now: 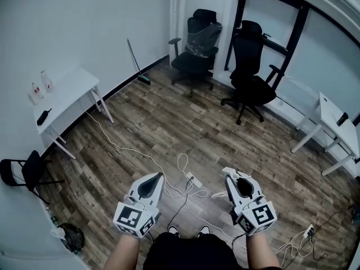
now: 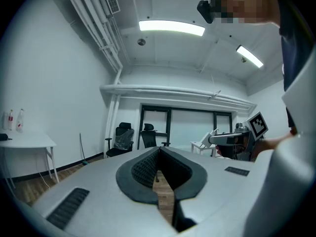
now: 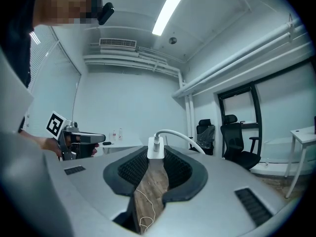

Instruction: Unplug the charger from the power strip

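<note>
In the right gripper view a small white charger (image 3: 156, 148) sits pinched between the dark pads, its white cable (image 3: 180, 136) arching off to the right. The head view shows my right gripper (image 1: 229, 174) shut on the charger (image 1: 228, 171), held level well above the wood floor. The white power strip (image 1: 194, 180) lies on the floor between the two grippers, with thin cords looping around it. My left gripper (image 1: 158, 175) is held level at the left, jaws pressed together with nothing in them; the left gripper view shows its pads (image 2: 148, 169) meeting at the tips.
Two black office chairs (image 1: 194, 49) stand at the far wall. A white table (image 1: 67, 91) is at the left and another (image 1: 337, 128) at the right. A black folding chair (image 1: 25, 170) stands at the near left. More cords and a plug block (image 1: 308, 232) lie at the lower right.
</note>
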`<state>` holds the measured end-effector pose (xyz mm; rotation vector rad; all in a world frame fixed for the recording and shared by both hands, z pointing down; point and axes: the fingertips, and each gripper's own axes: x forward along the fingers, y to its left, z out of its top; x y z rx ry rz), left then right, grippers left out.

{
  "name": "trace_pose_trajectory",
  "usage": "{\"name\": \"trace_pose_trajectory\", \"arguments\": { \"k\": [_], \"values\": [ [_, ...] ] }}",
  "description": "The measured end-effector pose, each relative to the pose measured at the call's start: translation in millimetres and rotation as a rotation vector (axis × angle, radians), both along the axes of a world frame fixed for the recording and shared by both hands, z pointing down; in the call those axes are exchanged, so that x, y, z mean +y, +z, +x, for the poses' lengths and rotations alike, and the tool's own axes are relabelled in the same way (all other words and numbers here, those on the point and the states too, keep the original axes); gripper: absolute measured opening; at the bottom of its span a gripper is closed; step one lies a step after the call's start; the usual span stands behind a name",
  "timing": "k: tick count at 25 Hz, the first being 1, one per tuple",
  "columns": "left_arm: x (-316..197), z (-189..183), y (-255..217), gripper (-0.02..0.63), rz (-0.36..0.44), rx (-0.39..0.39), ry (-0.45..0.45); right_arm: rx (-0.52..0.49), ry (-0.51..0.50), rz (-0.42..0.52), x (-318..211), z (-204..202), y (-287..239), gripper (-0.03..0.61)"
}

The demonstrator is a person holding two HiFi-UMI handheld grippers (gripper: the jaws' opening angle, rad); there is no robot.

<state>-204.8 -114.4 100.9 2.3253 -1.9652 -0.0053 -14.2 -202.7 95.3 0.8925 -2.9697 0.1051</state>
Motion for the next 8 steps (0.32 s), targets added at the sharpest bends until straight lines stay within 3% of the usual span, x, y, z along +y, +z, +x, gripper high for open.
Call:
{"name": "trace_pose_trajectory", "arguments": {
  "k": [8],
  "values": [
    [-6.6, -4.1, -0.5, 0.023, -0.008, -0.011, 0.003, -0.006, -0.006, -0.001, -3.8, -7.8, -6.6, 0.107]
  ]
}}
